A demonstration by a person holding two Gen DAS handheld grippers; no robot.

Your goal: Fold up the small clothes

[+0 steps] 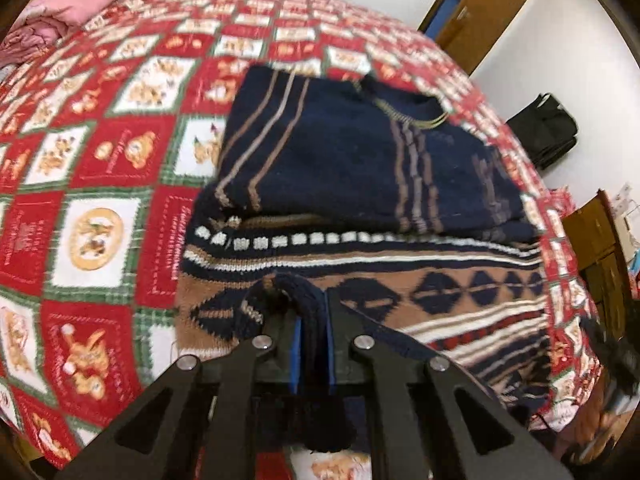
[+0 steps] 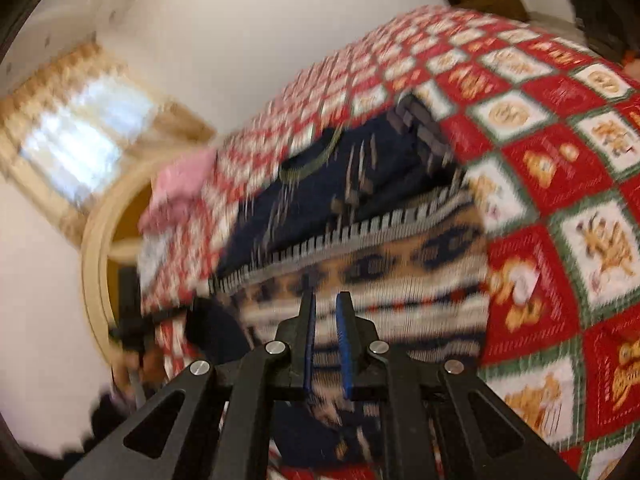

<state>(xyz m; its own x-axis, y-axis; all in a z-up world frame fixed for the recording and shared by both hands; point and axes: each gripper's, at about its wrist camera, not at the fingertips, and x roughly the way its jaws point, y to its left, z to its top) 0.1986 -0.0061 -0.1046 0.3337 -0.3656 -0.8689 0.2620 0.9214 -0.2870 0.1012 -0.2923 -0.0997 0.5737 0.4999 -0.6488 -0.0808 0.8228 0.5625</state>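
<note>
- A patterned knit sweater [image 1: 360, 216] lies on a bed under a red, white and green checked blanket [image 1: 100, 184]; its navy upper part is already folded over the tan, diamond-banded body.
- The left gripper [image 1: 314, 320] is clamped on the sweater's navy ribbed hem, a thick fold of knit pinched between its blue pads.
- The right gripper [image 2: 326, 312] has its jaws close together near the same striped hem; motion blur hides whether cloth sits between its pads, so I cannot tell if it grips anything.
- From both grippers the rest of the sweater stretches forward and away, its collar [image 1: 404, 116] at the far end.
- The hem runs crosswise between the two grippers, so the next fold probably carries this near edge forward toward the collar.
- A pink cloth [image 1: 68, 4] lies at the far corner of the bed, well apart.
</note>
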